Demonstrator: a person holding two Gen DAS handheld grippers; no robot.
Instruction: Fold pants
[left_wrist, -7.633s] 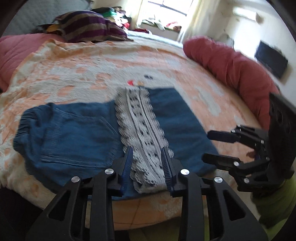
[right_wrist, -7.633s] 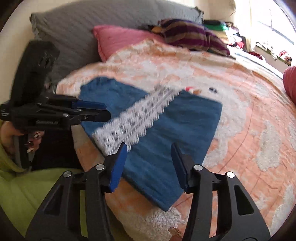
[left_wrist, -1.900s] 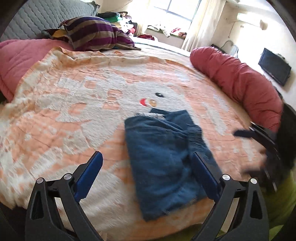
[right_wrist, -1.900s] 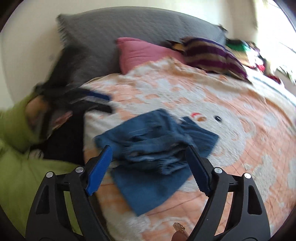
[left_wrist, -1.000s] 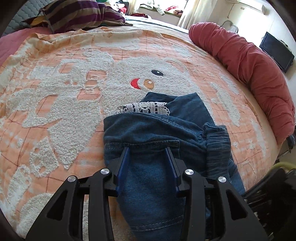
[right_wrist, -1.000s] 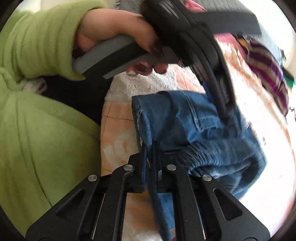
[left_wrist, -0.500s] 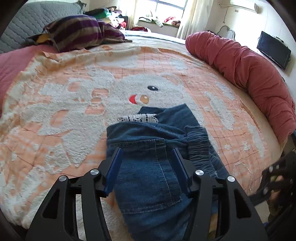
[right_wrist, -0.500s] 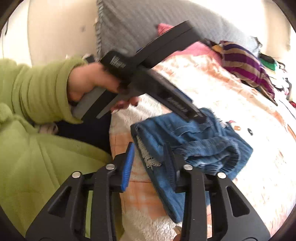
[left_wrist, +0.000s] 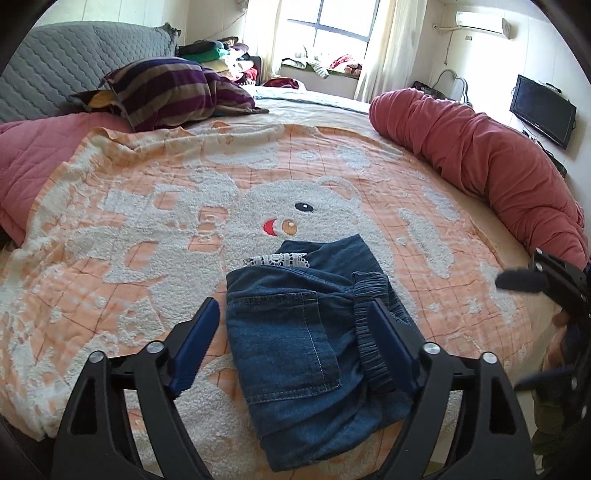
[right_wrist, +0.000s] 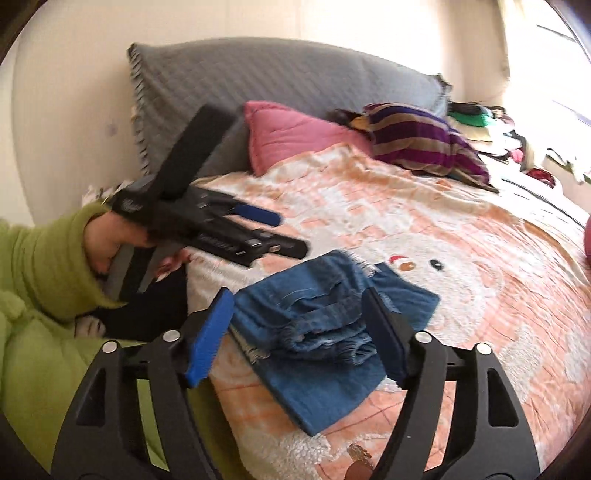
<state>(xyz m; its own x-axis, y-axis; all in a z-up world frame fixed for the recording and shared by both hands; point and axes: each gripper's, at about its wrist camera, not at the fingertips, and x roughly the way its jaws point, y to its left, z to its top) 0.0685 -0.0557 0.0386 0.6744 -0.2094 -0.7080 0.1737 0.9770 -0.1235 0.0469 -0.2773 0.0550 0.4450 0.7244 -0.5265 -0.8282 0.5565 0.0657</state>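
The left tool (left_wrist: 291, 347) hung spread wide and empty just above the folded pants (left_wrist: 310, 339), which lay as a compact denim bundle on the bear-patterned blanket (left_wrist: 147, 229) near the bed's front edge, its long axis running straight away from that tool. The right tool (right_wrist: 299, 332), likewise wide apart and gripping nothing, faced the bundle from its elastic-waistband side. Both stood close, the left seemingly squarer over the bundle, so any last tidying would probably fall to it.

Bright daylight from the window (left_wrist: 330, 38), glare there; fisheye edges bend; left gripper (right_wrist: 284, 232) seems motion-blurred.
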